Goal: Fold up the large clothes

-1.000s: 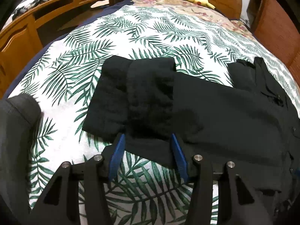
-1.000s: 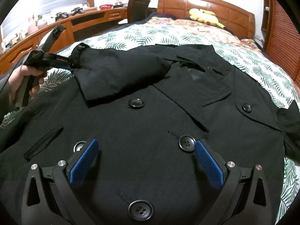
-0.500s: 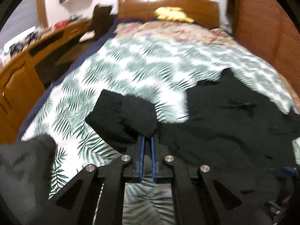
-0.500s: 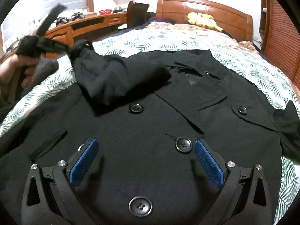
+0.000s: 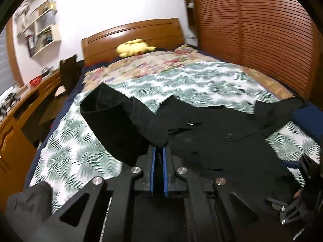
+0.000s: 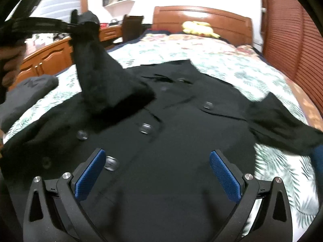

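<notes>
Left gripper (image 5: 158, 151) is pinched tight on a sleeve (image 5: 119, 121) of the black coat (image 6: 171, 161) and holds it up in the air above the bed (image 5: 201, 84). Right gripper (image 6: 157, 171) hangs over the coat's front with its blue pads (image 6: 89, 174) wide apart and nothing in them. Most of the coat lies flat on the leafy bedspread, buttons up.

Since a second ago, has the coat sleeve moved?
Yes. The left gripper, shut on the sleeve, has lifted its cuff off the coat; in the right wrist view it now sits high against the desk.
</notes>
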Available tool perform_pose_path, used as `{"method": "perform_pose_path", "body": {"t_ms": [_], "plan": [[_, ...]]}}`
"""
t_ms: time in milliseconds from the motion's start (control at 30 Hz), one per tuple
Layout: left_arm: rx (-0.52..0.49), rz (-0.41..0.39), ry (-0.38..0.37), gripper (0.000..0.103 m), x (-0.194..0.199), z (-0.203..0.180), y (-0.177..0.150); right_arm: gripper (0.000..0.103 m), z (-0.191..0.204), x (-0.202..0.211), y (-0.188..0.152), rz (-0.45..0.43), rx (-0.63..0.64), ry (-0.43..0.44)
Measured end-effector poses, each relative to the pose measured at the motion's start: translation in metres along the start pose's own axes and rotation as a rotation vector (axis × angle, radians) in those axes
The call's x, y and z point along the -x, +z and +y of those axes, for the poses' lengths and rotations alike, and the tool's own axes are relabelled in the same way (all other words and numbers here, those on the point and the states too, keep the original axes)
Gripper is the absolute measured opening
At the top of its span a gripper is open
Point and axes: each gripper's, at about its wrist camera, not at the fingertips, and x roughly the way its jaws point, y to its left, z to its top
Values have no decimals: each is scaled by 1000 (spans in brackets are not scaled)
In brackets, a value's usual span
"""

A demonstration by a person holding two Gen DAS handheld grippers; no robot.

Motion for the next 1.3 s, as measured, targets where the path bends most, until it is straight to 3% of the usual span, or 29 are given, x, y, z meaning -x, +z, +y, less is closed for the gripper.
{"method": "perform_pose_path", "body": {"t_ms": [233,533,667,900,1100,1300], "plan": [[-49,-10,-62,3,15,-52,-8,103,-40,30,-8,-15,-69,-84],[-116,54,-98,10,31,-96,-38,103,-49,63,-17,-27,-85,-135],[-118,72,-163,17,54,-108,-43,103,-51,74,-14,-32,-102,-142],[-165,6,-246,36,113,-131,-47,103,-39,96,-5,-76,-87,-137],[-97,-24,-266,40,132,-117,-50,103,-42,97,-1,-79,-103,-125],[-31,-28,-201,41,130,-85,-73,103,-31,87,0,-66,-82,-94]]}}
